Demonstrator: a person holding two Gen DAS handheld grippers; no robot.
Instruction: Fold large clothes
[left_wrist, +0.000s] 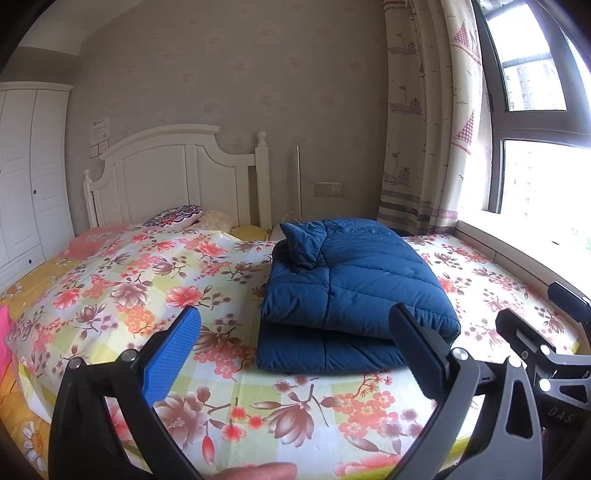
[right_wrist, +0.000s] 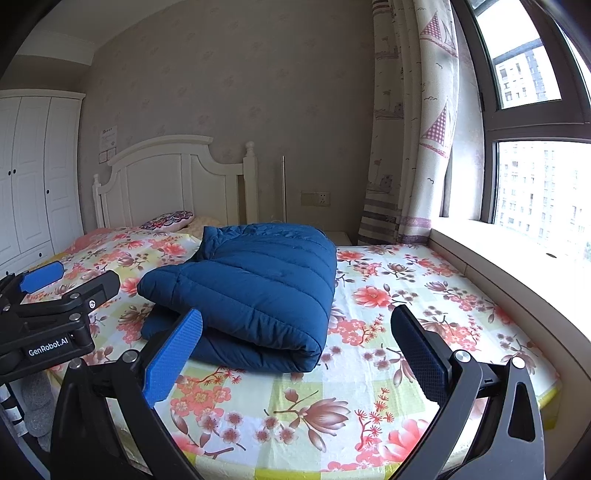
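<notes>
Ahead of the left claw (left_wrist: 293, 334) and right claw (right_wrist: 295, 332) — both spread wide, gripping nothing — the blue padded jacket (left_wrist: 354, 284) lies folded in a doubled bundle on the floral bed (left_wrist: 122, 280) (apparently finished, hence the empty claws).

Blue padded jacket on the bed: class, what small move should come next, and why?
Probably none beyond drawing back: the jacket already lies folded on the bedsheet, and both the left hand-held gripper and right hand-held gripper are open and empty.
</notes>
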